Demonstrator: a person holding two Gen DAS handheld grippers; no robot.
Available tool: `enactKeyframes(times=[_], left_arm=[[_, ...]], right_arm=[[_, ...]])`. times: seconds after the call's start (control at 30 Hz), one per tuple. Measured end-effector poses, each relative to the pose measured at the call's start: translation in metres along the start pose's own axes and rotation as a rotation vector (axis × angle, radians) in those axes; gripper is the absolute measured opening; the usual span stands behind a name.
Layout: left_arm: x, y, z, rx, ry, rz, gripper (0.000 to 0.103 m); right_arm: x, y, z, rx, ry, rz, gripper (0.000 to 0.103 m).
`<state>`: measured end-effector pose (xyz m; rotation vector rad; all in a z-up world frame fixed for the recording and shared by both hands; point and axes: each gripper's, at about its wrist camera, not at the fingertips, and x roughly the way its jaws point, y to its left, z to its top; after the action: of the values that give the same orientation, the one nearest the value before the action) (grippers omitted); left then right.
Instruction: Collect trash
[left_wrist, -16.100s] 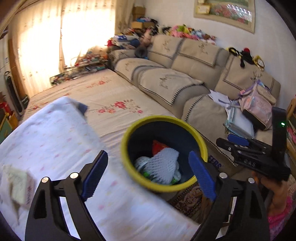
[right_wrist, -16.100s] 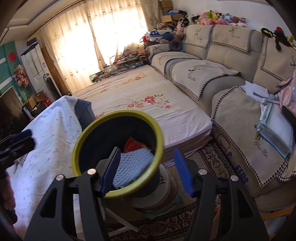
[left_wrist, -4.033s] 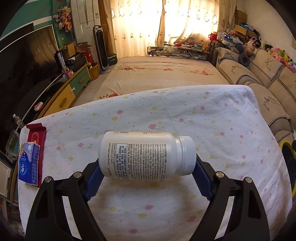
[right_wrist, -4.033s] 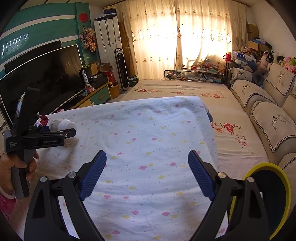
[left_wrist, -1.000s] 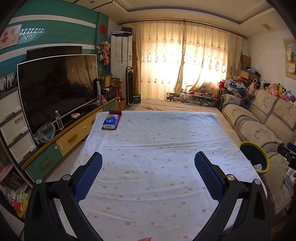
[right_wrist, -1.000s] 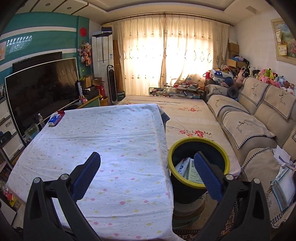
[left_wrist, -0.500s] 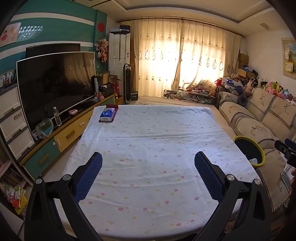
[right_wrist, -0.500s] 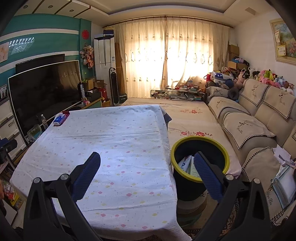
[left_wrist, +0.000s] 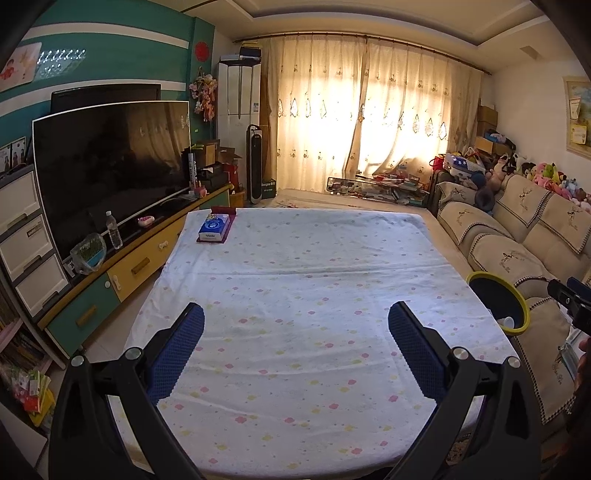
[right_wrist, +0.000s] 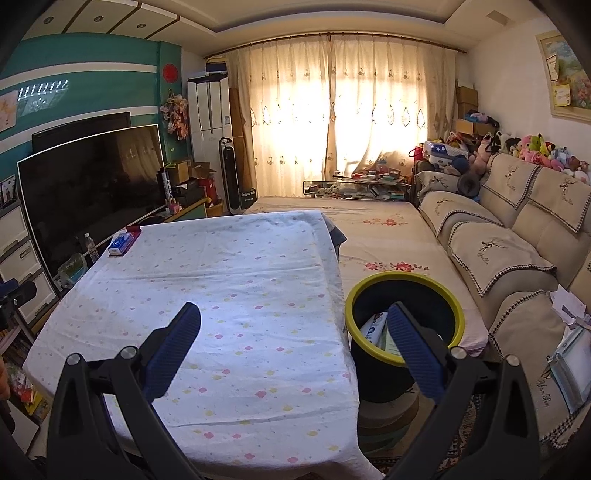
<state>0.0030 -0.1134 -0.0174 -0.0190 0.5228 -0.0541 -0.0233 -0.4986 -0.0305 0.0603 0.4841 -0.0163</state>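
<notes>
I have both tools raised over the near end of the table (left_wrist: 295, 266), which is covered by a white cloth dotted with small pink and yellow flowers. My left gripper (left_wrist: 295, 347) has its blue-padded fingers spread wide with nothing between them, and my right gripper (right_wrist: 293, 347) is spread wide and bare too. The trash bin (right_wrist: 404, 325), dark with a yellow rim, stands on the floor just beside the table's right edge, between the table and the sofa (right_wrist: 517, 229). From the right wrist view I can see some white packaging (right_wrist: 375, 326) lying inside it, partly hidden behind my right finger. From the left wrist view the bin (left_wrist: 496, 302) shows at the far right with a small white object in it. At the far left corner of the table a blue tissue pack (left_wrist: 214, 228) rests on top of a dark red packet (left_wrist: 221, 212). The rest of the cloth in front of me shows only its creases. A large television (left_wrist: 110, 162) stands on the cabinet to the left, and bright curtains (left_wrist: 362, 122) cover the window beyond.
</notes>
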Motion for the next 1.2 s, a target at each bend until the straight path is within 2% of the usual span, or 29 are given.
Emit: enactKeyframes(times=[1.2], left_arm=[[0.0064, 0.0036, -0.0016, -0.004, 0.017, -0.002, 0.098]], right_arm=[[0.0071, 0.0029, -0.0017, -0.001, 0.011, 0.012, 0.096]])
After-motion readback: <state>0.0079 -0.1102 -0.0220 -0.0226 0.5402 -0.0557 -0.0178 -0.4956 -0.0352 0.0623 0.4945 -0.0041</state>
